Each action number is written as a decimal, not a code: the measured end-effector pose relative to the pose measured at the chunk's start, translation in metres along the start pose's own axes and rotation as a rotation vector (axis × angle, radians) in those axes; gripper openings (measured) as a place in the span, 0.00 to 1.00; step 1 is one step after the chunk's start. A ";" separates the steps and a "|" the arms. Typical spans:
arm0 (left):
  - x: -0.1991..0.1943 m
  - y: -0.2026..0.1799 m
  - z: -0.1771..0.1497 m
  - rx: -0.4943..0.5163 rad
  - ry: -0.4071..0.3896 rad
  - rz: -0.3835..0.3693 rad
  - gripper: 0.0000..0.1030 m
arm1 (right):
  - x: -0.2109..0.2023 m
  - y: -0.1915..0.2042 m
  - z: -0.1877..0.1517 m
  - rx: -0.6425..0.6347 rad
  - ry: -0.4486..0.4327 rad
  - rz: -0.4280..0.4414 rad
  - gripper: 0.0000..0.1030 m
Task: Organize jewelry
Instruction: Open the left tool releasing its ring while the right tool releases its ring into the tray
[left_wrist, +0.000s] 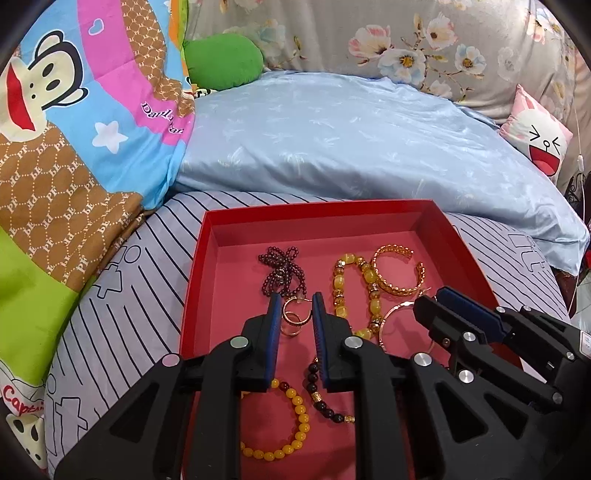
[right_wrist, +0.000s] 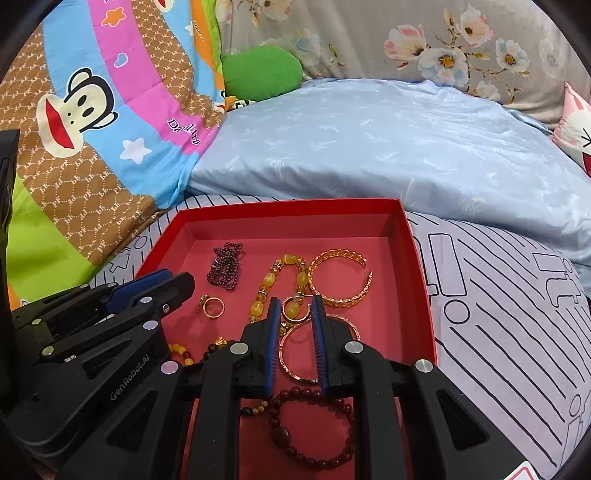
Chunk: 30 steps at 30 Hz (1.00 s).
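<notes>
Left wrist view: two grippers over a red tray (left_wrist: 436, 218) of jewelry on a bed.
Left gripper (left_wrist: 296, 301) nearly closed, grasping nothing, poised above gold rings (left_wrist: 293, 317) mid-tray; right gripper (right_wrist: 294, 304) likewise narrow and empty, above a rose-gold bangle (right_wrist: 295, 354); gold cuff (right_wrist: 341, 280) near the tray's right wall; garnet strand (left_wrist: 282, 271) toward its far left.

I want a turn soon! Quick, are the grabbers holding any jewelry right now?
Left gripper: open a little, holding nothing.
Right gripper: open a little, holding nothing.
</notes>
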<state>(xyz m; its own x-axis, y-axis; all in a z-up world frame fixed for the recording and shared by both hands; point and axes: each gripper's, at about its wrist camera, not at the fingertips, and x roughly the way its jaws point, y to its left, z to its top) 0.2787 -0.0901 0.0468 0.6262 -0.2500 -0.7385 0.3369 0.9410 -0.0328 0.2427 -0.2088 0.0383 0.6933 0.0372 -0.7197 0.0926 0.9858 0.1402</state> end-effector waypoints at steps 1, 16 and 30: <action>0.002 0.001 0.000 -0.001 0.002 0.002 0.16 | 0.001 0.000 0.000 0.000 0.001 -0.001 0.16; 0.005 -0.002 -0.004 0.008 0.000 0.030 0.36 | 0.003 0.000 -0.002 0.003 -0.001 -0.023 0.18; -0.016 -0.002 -0.005 0.001 -0.027 0.030 0.37 | -0.021 0.007 -0.005 -0.001 -0.028 -0.028 0.18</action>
<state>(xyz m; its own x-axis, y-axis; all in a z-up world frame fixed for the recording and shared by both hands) 0.2647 -0.0866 0.0554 0.6547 -0.2282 -0.7206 0.3187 0.9478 -0.0105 0.2252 -0.2018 0.0509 0.7104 0.0046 -0.7037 0.1115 0.9866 0.1190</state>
